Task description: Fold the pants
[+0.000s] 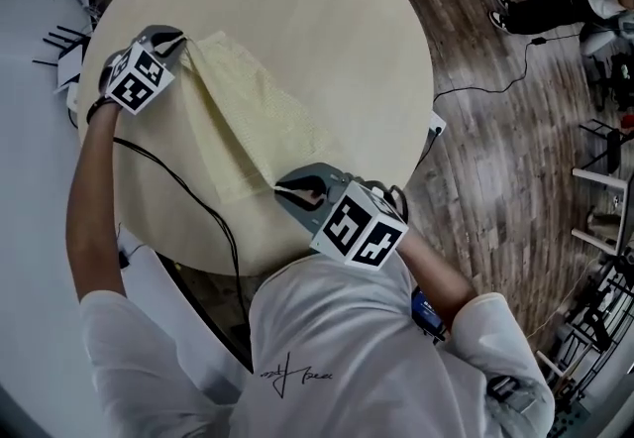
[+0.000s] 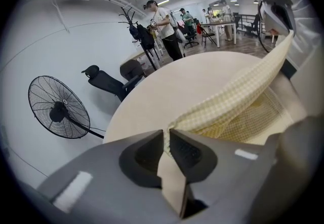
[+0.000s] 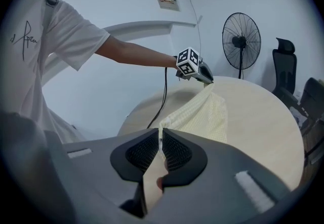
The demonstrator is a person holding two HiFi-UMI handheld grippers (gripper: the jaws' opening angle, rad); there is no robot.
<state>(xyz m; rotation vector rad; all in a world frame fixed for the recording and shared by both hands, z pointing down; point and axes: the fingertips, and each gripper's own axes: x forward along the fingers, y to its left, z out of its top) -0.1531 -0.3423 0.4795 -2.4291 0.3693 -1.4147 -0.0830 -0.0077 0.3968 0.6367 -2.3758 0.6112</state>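
Pale yellow checked pants (image 1: 253,119) lie stretched in a long folded strip across the left part of the round beige table (image 1: 327,20). My left gripper (image 1: 181,43) is shut on one end of the pants (image 2: 228,101) at the table's left edge, cloth pinched between its pads (image 2: 185,149). My right gripper (image 1: 282,190) is shut on the other end near the front edge. In the right gripper view the pants (image 3: 202,111) run taut from my right gripper (image 3: 161,139) up to the left gripper (image 3: 205,73), lifted off the table between them.
A black cable (image 1: 188,198) crosses the table's front left. Beyond the table stand a floor fan (image 2: 56,109), an office chair (image 2: 109,81) and people (image 2: 164,28) at the far side of the room. Wooden floor (image 1: 505,159) lies to the right.
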